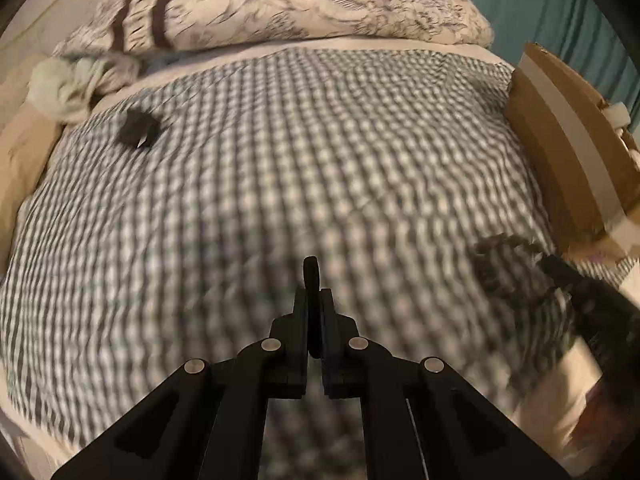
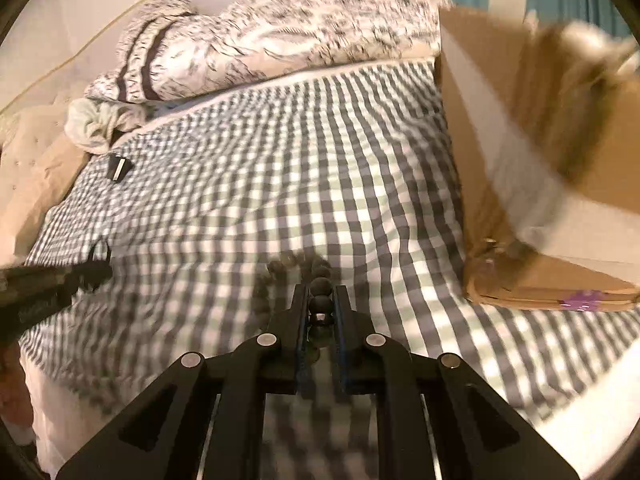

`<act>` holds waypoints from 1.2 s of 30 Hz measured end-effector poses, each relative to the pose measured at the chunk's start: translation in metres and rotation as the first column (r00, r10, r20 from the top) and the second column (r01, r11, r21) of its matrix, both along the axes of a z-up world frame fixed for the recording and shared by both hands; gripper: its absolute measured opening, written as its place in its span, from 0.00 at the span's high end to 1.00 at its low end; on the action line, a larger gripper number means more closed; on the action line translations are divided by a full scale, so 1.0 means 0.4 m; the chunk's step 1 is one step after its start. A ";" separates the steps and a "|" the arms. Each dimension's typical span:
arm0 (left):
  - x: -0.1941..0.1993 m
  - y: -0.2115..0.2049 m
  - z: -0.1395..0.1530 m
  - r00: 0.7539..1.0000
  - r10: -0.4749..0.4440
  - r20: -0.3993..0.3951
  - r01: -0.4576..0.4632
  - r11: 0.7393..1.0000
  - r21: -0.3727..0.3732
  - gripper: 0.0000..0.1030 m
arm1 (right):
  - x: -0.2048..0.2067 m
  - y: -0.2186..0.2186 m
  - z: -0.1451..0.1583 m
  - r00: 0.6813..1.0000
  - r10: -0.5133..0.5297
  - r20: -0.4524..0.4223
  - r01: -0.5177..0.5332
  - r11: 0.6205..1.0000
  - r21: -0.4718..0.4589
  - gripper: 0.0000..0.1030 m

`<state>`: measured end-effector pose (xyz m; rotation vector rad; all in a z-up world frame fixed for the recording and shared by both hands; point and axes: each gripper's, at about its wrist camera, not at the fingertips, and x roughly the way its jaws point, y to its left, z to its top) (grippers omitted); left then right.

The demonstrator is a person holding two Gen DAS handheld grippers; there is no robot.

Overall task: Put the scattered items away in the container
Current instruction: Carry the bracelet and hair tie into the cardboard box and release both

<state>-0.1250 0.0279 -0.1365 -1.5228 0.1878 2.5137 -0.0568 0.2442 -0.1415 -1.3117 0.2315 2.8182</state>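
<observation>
L gripper [image 1: 314,300] clamped on a thin black ring [image 1: 311,276], held over the checked blanket [image 1: 280,140]. R gripper [image 2: 321,304] closed on dark beads [image 2: 320,286], strand trailing fwd-left. Box [image 2: 500,128] at bed's right edge, near R gripper. Small black item [image 1: 138,130] lies far left on blanket, just below pale cloth [image 1: 68,84] & pillow [image 1: 280,0].

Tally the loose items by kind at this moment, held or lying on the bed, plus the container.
Black ring in left tongs: 1
Dark bead string in right tongs: 1
Small black item on checked cover: 1
Pale scrunched cloth: 1
Cardboard box: 1
Total: 5
</observation>
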 end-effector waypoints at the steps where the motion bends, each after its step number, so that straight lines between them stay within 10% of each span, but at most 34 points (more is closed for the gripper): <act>1: 0.012 -0.019 0.007 1.000 0.014 -0.004 -0.014 1.000 -0.005 0.95 | 0.002 -0.006 0.019 1.000 0.000 -0.011 0.000 1.000 0.009 0.88; 13: 0.121 -0.033 0.153 0.996 0.011 -0.092 -0.011 1.000 0.004 0.95 | 0.098 -0.061 0.254 0.986 0.023 -0.167 -0.014 0.998 0.055 0.89; 25: 0.106 0.369 0.345 0.940 -0.266 -0.212 0.275 0.961 0.013 0.95 | 0.113 0.143 0.477 0.943 -0.123 -0.310 0.165 0.980 0.114 0.89; 36: 0.028 0.742 0.354 0.882 -0.412 -0.230 0.420 0.908 -0.016 0.95 | 0.010 0.430 0.479 0.938 -0.214 -0.271 0.261 0.954 0.147 0.89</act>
